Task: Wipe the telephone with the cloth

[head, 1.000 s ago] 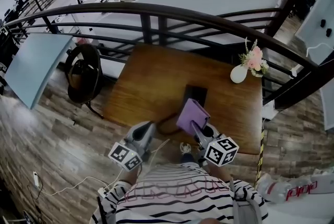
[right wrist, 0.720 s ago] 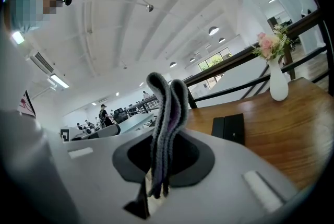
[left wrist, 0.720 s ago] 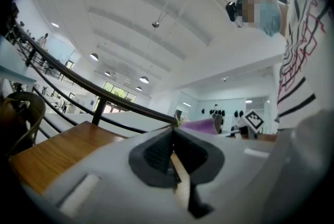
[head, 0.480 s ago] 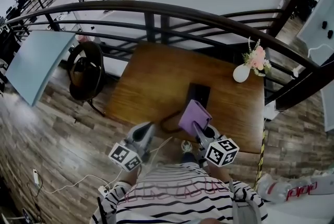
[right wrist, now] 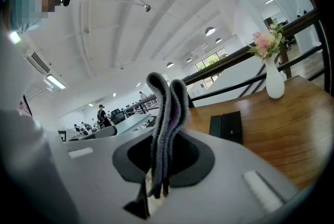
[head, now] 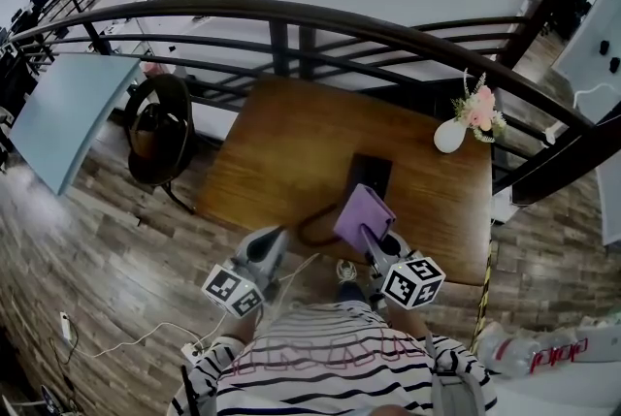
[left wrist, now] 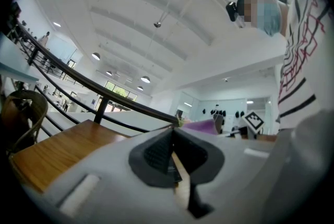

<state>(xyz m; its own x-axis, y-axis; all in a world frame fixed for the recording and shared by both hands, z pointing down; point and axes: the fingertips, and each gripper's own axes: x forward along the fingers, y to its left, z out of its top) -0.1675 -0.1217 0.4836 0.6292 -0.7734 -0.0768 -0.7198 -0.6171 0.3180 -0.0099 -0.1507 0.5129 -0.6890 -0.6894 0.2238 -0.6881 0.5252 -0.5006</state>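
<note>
As shown in the head view, the purple cloth [head: 364, 213] is clamped in the right gripper [head: 367, 232] and held raised over the near part of the wooden table [head: 281, 143]. It hangs just short of the dark, flat telephone [head: 370, 174], which lies toward the table's middle. The left gripper [head: 275, 240] is held off the near edge, apart from the telephone.

In the left gripper view, its jaws are seen pressed together with nothing between them. Should the telephone seem likely to slide, one edge could be steadied by this gripper.

In the right gripper view, a folded part of the cloth is pinched between the jaws and stands up beyond them, with the telephone lying ahead on the wood. A good wipe is judged to call for the cloth to be lowered flat, so that fabric rather than jaw tips meets the surface. It should then be drawn lengthwise under light pressure. The vase [right wrist: 275, 85] at the far corner should be kept clear of.
</note>
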